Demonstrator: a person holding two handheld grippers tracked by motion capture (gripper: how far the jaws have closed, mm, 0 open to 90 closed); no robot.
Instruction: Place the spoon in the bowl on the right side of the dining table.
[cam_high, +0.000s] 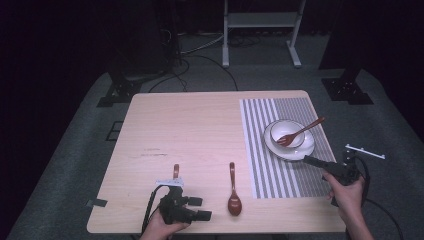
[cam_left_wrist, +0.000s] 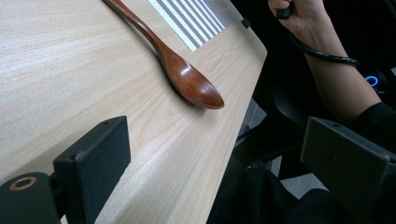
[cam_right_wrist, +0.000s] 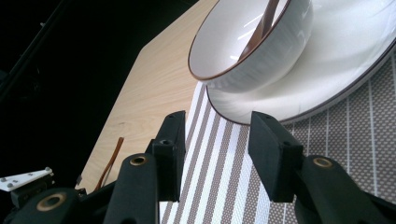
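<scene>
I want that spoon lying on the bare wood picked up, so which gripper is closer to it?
Left. The left gripper sits just beside the spoon near the table's front edge; the right gripper is across the striped mat, by the plate.

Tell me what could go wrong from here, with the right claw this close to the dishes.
1. The open right claw points at the plate rim; pushing on might shift the plate and bowl.
2. The fork leans loosely in the bowl and could tip out.
3. The spoon lies near the table edge; the left claw could knock it off.
</scene>
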